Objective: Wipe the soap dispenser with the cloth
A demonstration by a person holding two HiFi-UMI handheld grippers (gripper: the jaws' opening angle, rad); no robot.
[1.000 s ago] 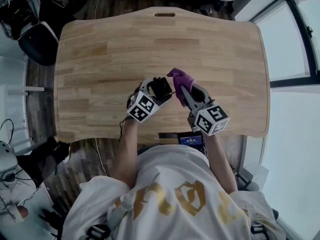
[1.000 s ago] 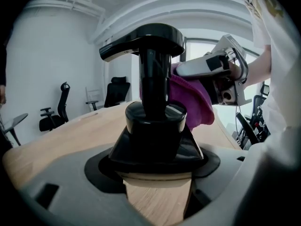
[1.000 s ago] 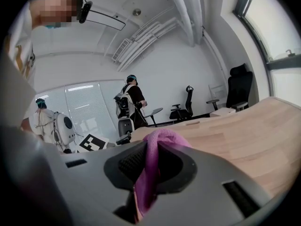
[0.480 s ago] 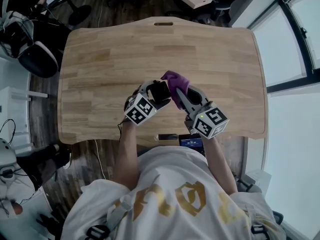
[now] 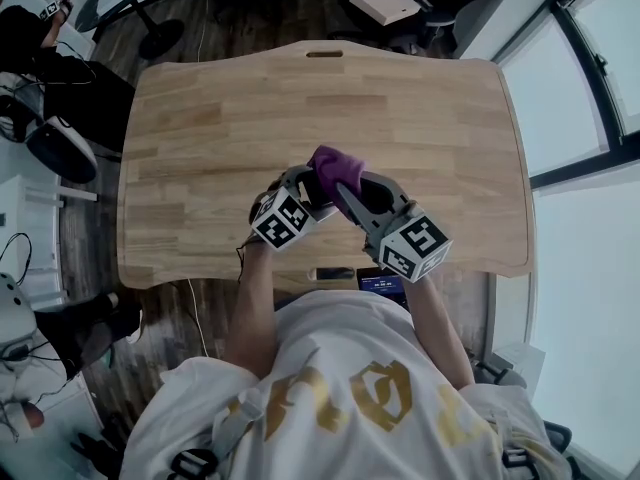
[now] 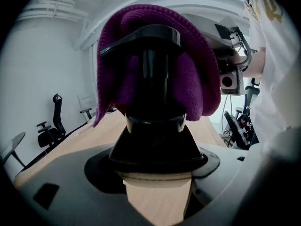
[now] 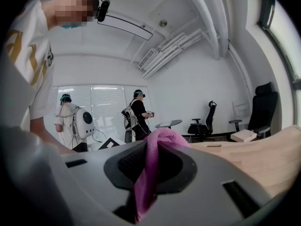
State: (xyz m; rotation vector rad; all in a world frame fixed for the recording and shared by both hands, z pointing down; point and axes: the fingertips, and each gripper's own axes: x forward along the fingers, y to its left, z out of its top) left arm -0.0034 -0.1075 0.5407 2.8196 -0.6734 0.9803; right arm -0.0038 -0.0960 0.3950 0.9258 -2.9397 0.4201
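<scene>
The soap dispenser (image 6: 155,140) is the only container here: an opaque, glossy black bottle with a flared base, a narrower neck and a flat pump head (image 6: 141,36) whose spout points to the left of the left gripper view. Its dark wall hides whatever it holds. The left gripper (image 6: 156,166) clamps it, smooth grey jaws pressed against the wide base on both sides, with pale wood showing below the base between them. The cloth (image 6: 197,79), a purple, nubbly, towel-like fabric, is draped over the pump head and hangs down behind and beside the neck. The right gripper (image 7: 149,171) has its jaws pressed together on a bunched fold of that cloth, which rises as a pink-purple ridge between the dark, finely textured pads (image 7: 126,163). In the head view both grippers meet over the near middle of the tabletop (image 5: 220,118), and the cloth sits as a crumpled mound between their tips, covering most of the dispenser. The tabletop is made of jointed light wood strips, with rounded corners and a narrow slot (image 5: 324,54) at its far edge.
</scene>
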